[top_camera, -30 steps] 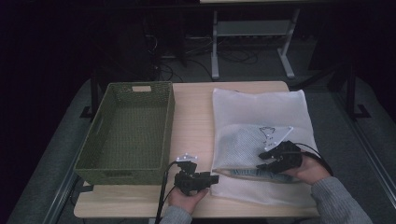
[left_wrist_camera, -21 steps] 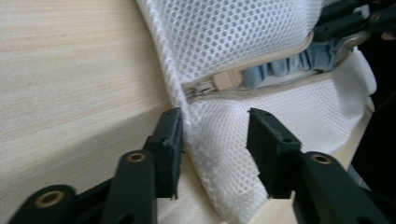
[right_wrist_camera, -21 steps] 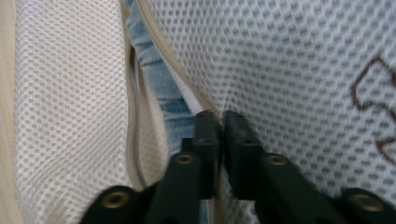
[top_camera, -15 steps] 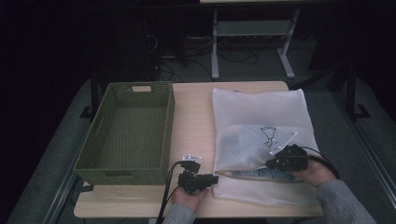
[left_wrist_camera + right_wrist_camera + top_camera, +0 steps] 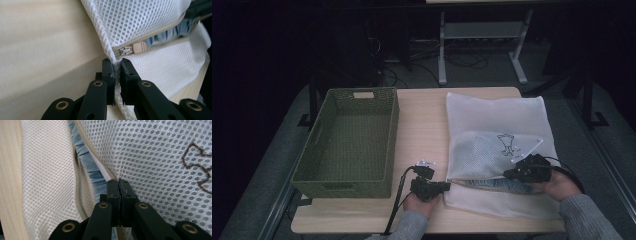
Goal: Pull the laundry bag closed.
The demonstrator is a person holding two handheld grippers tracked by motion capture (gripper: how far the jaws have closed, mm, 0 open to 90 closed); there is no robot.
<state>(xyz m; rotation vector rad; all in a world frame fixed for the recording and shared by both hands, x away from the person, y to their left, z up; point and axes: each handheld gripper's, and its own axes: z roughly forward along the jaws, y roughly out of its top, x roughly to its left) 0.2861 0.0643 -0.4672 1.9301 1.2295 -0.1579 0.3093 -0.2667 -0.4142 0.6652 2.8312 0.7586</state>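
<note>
While both tongs were engaged, the white mesh zippered laundry bag (image 5: pixel 497 135) lay flat on the right half of the light wooden tabletop (image 5: pixel 422 125), at about 3 o'clock from the empty olive-green woven basket (image 5: pixel 349 142). The left tongs (image 5: pixel 116 70) had just been closing and pinched the bag's corner seam, just below the metal zipper slider (image 5: pixel 126 50) and its round beige pull tab (image 5: pixel 140 46). In the high view these left tongs (image 5: pixel 439 186) sat at the bag's 8 o'clock corner. The right tongs (image 5: pixel 119 185) had likewise just closed and were pressed together on the upper mesh layer at the zipper edge, beside a blue denim garment (image 5: pixel 88 165) that showed through the open slit. In the high view the right tongs (image 5: pixel 517 172) sat near the bag's 5 o'clock edge.

Judged from this arrangement, the left grip anchored the corner against sliding, while the right grip held the top layer so the opening could be spread for access to the garment. The basket stood well apart at 9 o'clock, probably as a receptacle.
</note>
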